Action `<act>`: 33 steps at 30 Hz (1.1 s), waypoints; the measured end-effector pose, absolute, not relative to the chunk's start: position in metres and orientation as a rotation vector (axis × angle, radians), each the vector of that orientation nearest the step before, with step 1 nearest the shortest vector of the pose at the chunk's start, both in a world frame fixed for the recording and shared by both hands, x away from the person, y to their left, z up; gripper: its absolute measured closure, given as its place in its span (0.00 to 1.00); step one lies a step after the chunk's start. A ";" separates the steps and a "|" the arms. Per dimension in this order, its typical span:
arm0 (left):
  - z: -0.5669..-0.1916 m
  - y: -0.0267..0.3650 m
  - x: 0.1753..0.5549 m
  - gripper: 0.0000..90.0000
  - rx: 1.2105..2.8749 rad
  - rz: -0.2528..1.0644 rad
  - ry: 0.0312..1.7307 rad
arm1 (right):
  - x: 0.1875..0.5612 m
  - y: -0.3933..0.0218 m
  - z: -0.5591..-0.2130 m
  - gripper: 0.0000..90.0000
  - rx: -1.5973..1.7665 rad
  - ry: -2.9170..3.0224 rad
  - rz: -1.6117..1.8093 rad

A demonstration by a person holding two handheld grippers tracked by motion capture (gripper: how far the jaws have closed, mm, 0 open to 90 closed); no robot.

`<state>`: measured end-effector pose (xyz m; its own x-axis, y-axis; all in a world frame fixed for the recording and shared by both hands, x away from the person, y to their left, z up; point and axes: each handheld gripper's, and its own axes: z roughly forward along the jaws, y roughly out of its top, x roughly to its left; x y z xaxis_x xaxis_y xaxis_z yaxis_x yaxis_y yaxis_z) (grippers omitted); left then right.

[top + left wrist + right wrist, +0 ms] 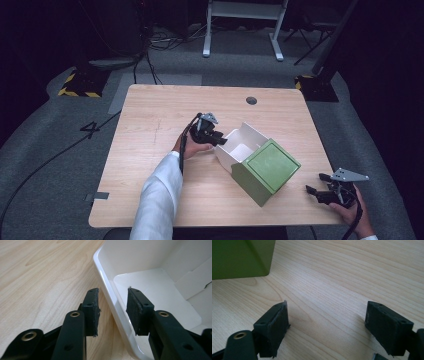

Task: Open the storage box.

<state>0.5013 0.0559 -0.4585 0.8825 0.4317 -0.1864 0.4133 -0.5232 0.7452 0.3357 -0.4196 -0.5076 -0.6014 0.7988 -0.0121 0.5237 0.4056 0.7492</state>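
High view shows one wooden table (pixel 150 150) with two boxes on it: one white box (pixel 240 142), open at the top, and one green box (pixel 265 170) touching its near-right side, set at an angle to the table edges. Both sit right of the table's middle. One round hole (pixel 251 100) lies near the far edge.

Two grippers are in play. One left gripper (pixel 220 141), held by the left hand (pixel 192 147) with a white sleeve (pixel 157 195) behind it, reaches to the white box's left wall. Left gripper view shows its jaws apart and straddling that wall (pixel 110 302), one pad (pixel 92 312) outside over the table and the other inside the box; the gaps on both sides of the wall show it is released, not clamped.

One right gripper (pixel 315 185) sits near the table's near-right corner, held by the right hand (pixel 352 207), well apart from the green box. Right gripper view shows its jaws spread wide with bare wood (pixel 332 302) between them, grasping nothing, and a corner of the green box (pixel 242 258) at far left.
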 end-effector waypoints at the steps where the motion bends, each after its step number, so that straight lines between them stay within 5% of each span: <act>1: -0.457 0.056 0.501 0.69 2.188 0.035 0.600 | 0.336 -0.420 -0.508 0.21 1.138 2.298 1.028; 33: -0.394 0.101 0.458 0.44 2.238 0.400 0.599 | 0.336 -0.420 -0.508 0.21 1.140 2.298 1.028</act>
